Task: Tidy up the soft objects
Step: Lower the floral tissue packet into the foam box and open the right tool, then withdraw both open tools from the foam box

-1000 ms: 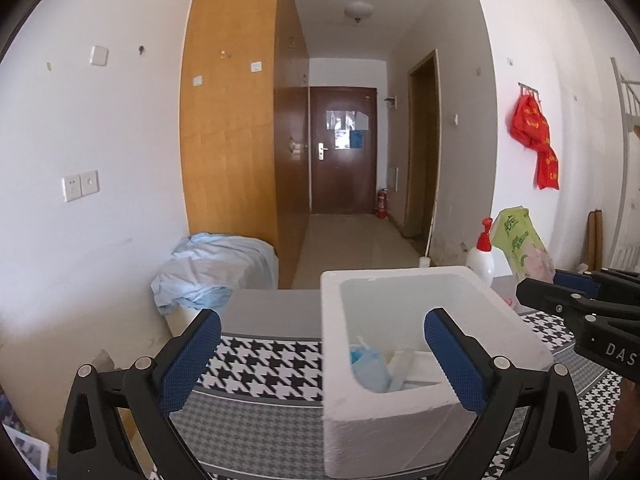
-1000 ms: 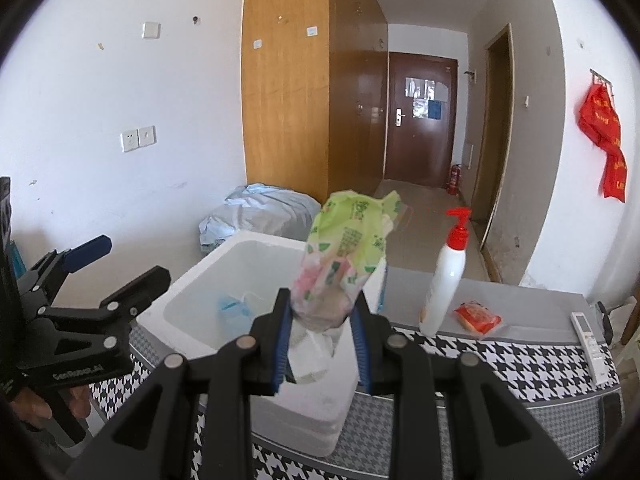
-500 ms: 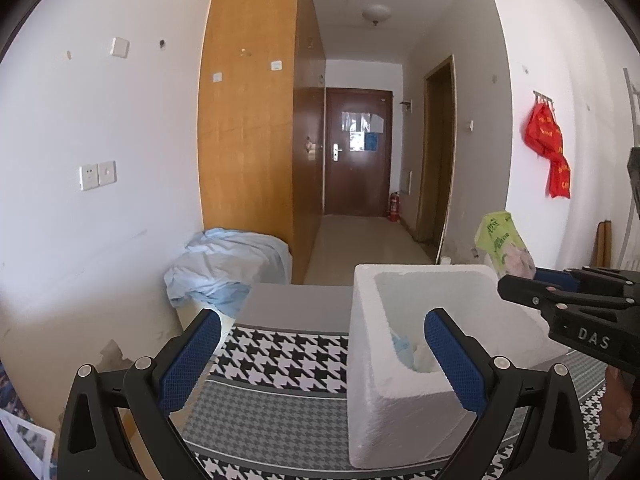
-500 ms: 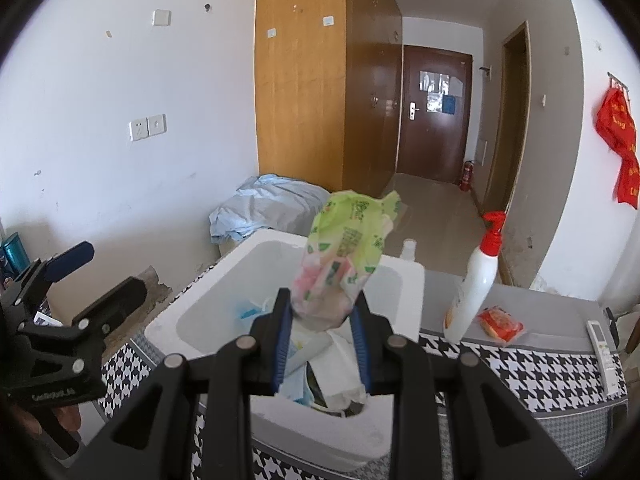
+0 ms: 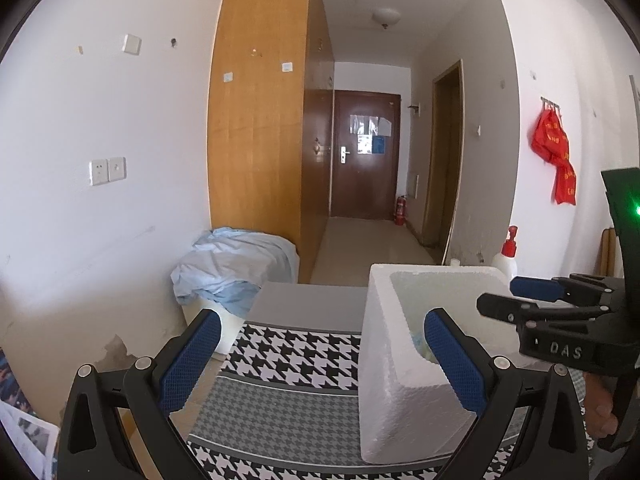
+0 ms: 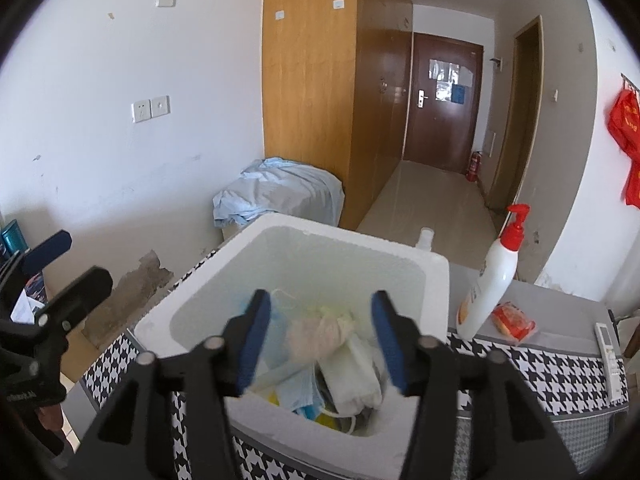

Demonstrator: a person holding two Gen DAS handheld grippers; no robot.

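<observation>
A white foam box (image 6: 434,280) stands on the houndstooth table cloth and holds several soft things: face masks, white pouches and a blurred green-and-pink packet (image 6: 320,330) lying on top. My right gripper (image 6: 320,304) hangs over the box, its jaws opening. The packet lies between and below the blue pads, untouched by them. My left gripper (image 5: 322,316) is open with nothing in it, left of the foam box (image 5: 400,400), its right finger in front of the box's near corner. The right gripper (image 5: 516,296) reaches over the box from the right.
A white lotion bottle (image 6: 492,280) with a red pump, a red snack packet (image 6: 514,320) and a remote (image 6: 608,344) lie right of the box. A blue cloth heap (image 5: 236,264) sits on the floor beyond the table's left end. The left gripper (image 6: 68,264) shows at the left edge.
The right jaws have spread and the green-and-pink packet has dropped from them into the foam box. The left gripper has swung left, so the box sits further right in its view.
</observation>
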